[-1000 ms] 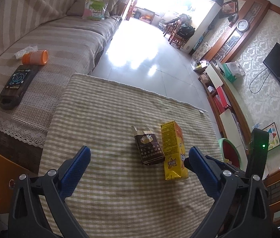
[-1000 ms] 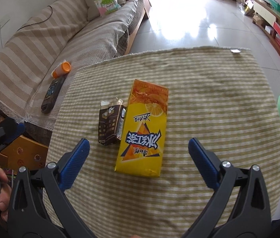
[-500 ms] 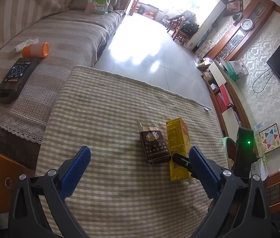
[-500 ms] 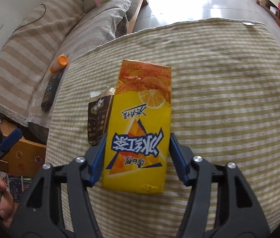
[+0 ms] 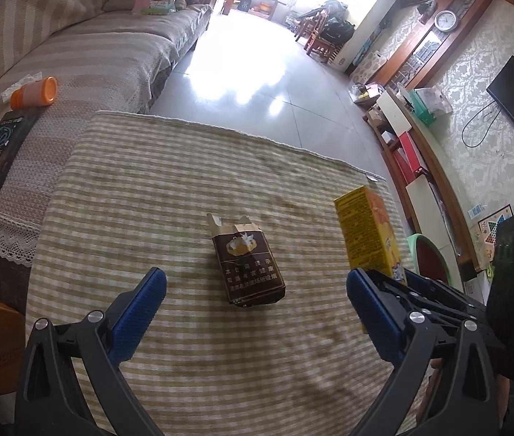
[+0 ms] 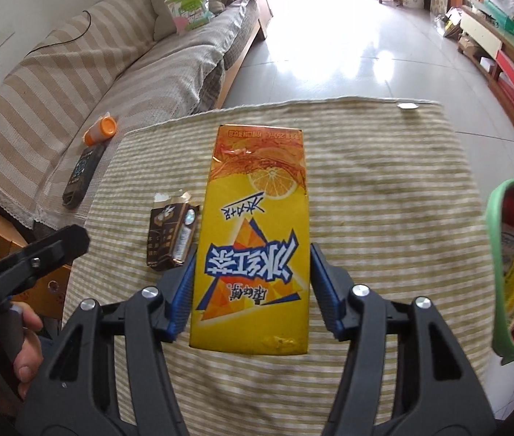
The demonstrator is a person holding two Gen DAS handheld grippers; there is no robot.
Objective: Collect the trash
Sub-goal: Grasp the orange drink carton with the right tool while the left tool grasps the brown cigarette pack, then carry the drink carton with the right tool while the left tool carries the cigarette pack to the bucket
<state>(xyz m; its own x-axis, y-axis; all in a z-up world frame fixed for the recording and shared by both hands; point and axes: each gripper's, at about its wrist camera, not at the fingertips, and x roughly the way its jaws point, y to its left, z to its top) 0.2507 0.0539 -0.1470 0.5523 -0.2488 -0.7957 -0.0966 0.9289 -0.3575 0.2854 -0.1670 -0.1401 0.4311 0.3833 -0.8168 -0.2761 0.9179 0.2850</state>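
Striped tablecloth [image 5: 184,181], sofa [image 5: 93,54] beside, right tongs [image 6: 251,287] clamping carton [image 6: 257,236], left tongs [image 5: 257,312] wide, empty.

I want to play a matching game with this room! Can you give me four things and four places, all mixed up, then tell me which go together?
Things:
1. yellow drink carton
2. brown cigarette pack
3. orange-capped bottle
4. green-rimmed bin

Places:
A. lying on the striped sofa cover
B. on the floor past the table's edge
C. between the right gripper's blue fingers
D. lying on the checked tablecloth

Pairs: 1-C, 2-D, 3-A, 4-B
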